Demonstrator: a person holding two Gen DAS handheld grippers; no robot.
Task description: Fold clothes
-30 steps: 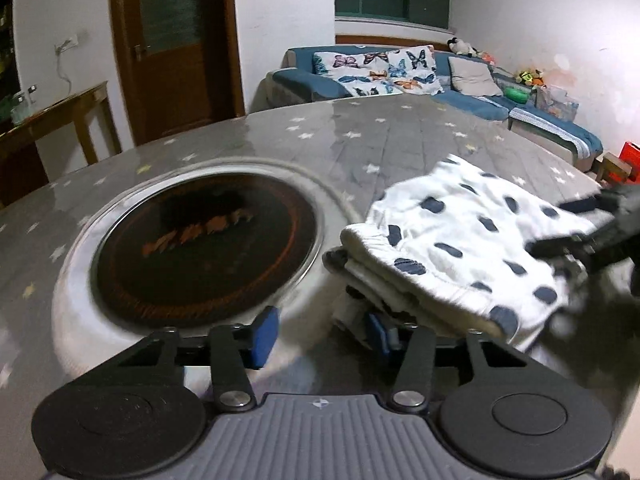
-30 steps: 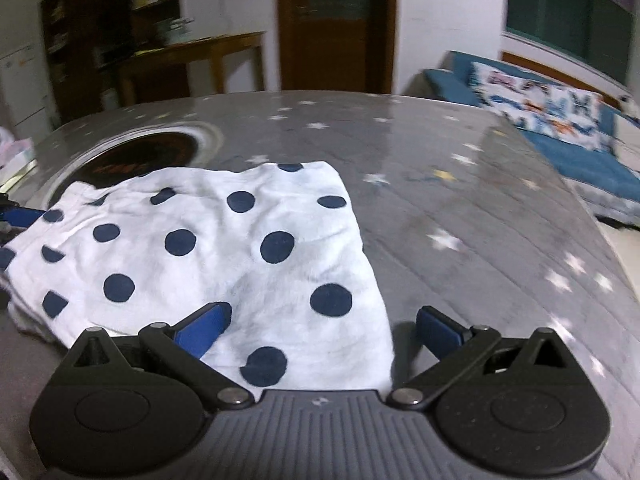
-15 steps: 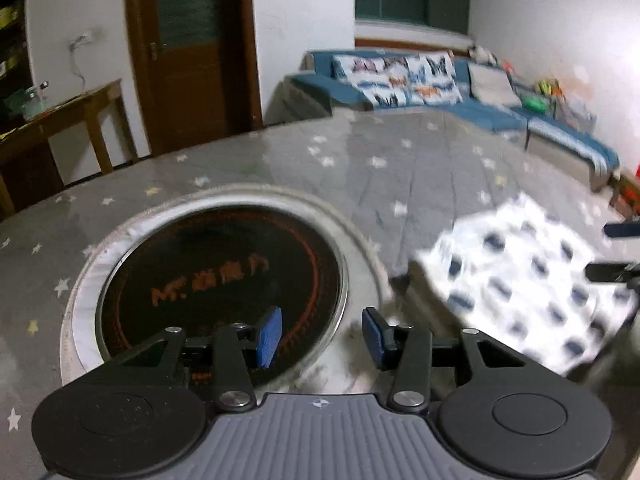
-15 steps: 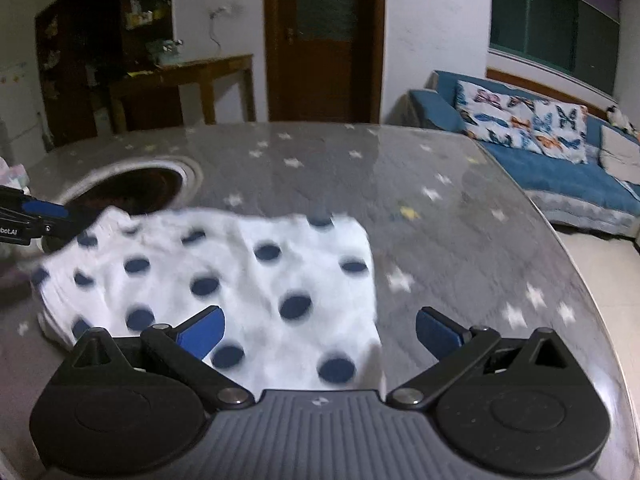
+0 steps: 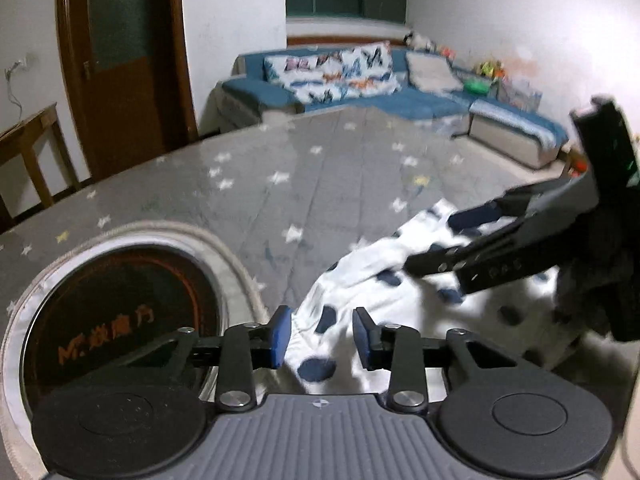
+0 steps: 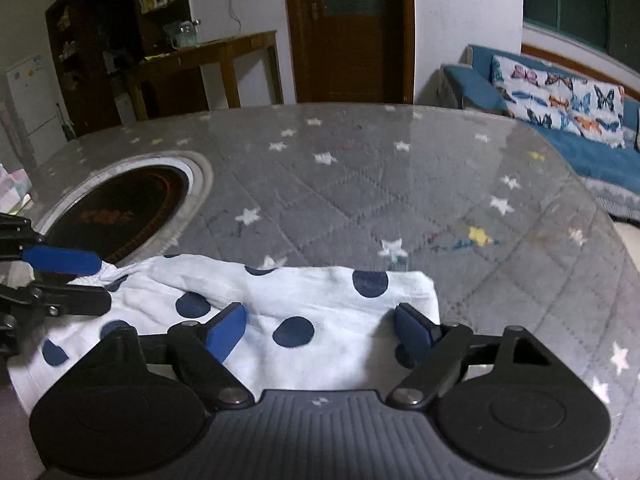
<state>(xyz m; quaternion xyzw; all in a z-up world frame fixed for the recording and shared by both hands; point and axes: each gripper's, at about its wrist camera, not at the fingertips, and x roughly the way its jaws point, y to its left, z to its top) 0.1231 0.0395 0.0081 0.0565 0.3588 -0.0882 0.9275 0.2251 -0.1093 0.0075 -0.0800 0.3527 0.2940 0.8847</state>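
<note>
A folded white garment with navy dots lies on the grey star-patterned table. My left gripper sits at the garment's left edge, its blue pads a narrow gap apart with cloth showing between them. In the right wrist view the left gripper reaches in from the left, its fingers straddling that edge. My right gripper hovers wide open over the garment's right end. From the left wrist view the right gripper slants in over the cloth from the right.
A round dark hotplate with a pale rim is set into the table left of the garment. Beyond the table stand a blue sofa, a wooden door and a wooden side table.
Both grippers have come back in over the garment. The left one moved right to the cloth's left edge with its fingers closer together; the right one dropped low over the right end.
</note>
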